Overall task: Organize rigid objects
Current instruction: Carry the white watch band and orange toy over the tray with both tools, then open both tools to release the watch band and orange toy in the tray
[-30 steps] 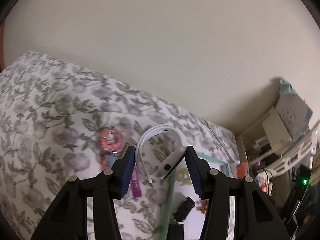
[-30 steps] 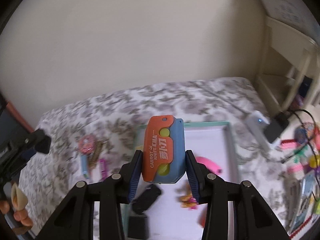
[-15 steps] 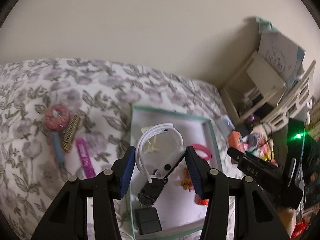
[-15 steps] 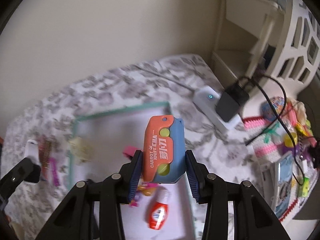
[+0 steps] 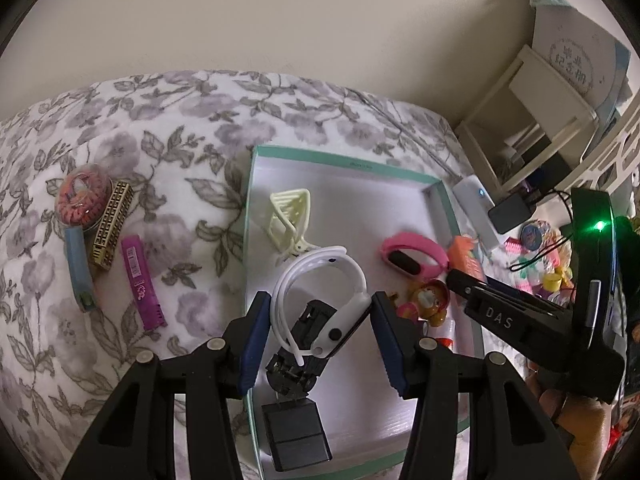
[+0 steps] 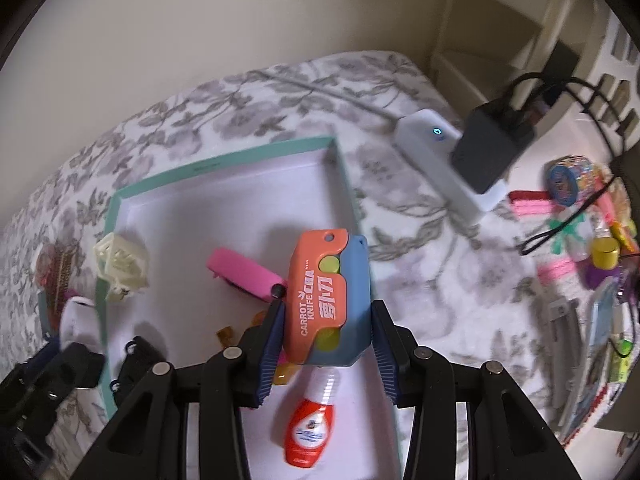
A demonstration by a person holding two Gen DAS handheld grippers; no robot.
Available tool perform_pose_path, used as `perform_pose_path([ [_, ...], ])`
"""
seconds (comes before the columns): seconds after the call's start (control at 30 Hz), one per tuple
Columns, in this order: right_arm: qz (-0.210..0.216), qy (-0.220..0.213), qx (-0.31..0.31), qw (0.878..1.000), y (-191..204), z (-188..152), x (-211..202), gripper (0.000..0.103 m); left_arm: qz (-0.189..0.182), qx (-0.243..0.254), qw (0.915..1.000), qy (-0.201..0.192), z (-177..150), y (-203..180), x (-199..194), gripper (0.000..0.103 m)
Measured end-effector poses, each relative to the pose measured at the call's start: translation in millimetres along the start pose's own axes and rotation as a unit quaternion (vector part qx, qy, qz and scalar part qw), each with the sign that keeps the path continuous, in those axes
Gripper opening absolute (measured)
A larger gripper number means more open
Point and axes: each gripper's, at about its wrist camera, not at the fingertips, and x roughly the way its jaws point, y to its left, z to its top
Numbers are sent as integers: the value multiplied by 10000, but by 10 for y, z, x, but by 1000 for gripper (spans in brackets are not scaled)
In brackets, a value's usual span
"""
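Note:
My left gripper [image 5: 318, 334] is shut on a white wristband watch [image 5: 320, 304] and holds it above the teal-rimmed white tray [image 5: 352, 164]. My right gripper [image 6: 328, 332] is shut on an orange and blue carrot knife toy [image 6: 328, 292] above the tray's right side [image 6: 224, 158]. In the tray lie a cream hair claw [image 5: 290, 216], a pink band [image 5: 412, 256], a black toy car [image 5: 300, 356], a black block [image 5: 296, 438], a small orange figure [image 5: 426, 302] and a red and white bottle [image 6: 310, 424].
On the flowered bedspread left of the tray lie a round orange case [image 5: 80, 200], a gold comb [image 5: 112, 224], a blue stick [image 5: 78, 264] and a magenta clip [image 5: 142, 280]. A white power strip with a black plug [image 6: 460, 160] and cluttered shelves stand to the right.
Both grippers have come closer over the tray with their objects still held. The left view swung from the bedspread to the tray; the right view shifted towards the tray's right edge.

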Motion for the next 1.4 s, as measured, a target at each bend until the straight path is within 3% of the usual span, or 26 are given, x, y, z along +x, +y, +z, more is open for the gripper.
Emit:
perform_pose_path([
  [0.27, 105, 15, -118, 9999, 126, -5, 28, 45, 68, 154, 9998, 63, -43, -59, 109, 52],
  [0.43, -108, 107, -61, 9999, 53, -5, 73, 45, 79, 289, 9995, 101, -76, -130, 160, 52],
  [0.97, -212, 237, -125, 9994, 71, -14, 130, 45, 187, 415, 9982, 392, -119, -155, 276, 53],
  [1.1, -211, 69, -111, 9997, 82, 21, 15, 47, 212, 411, 9985, 277, -82, -161, 190, 53],
  [1.2, -158, -117, -96, 9998, 87, 55, -133, 55, 264, 397, 9987, 168, -48, -154, 106, 53],
  [1.4, 67, -553, -192, 9983, 185, 89, -481, 55, 364, 278, 9990, 9, -7, -133, -46, 54],
])
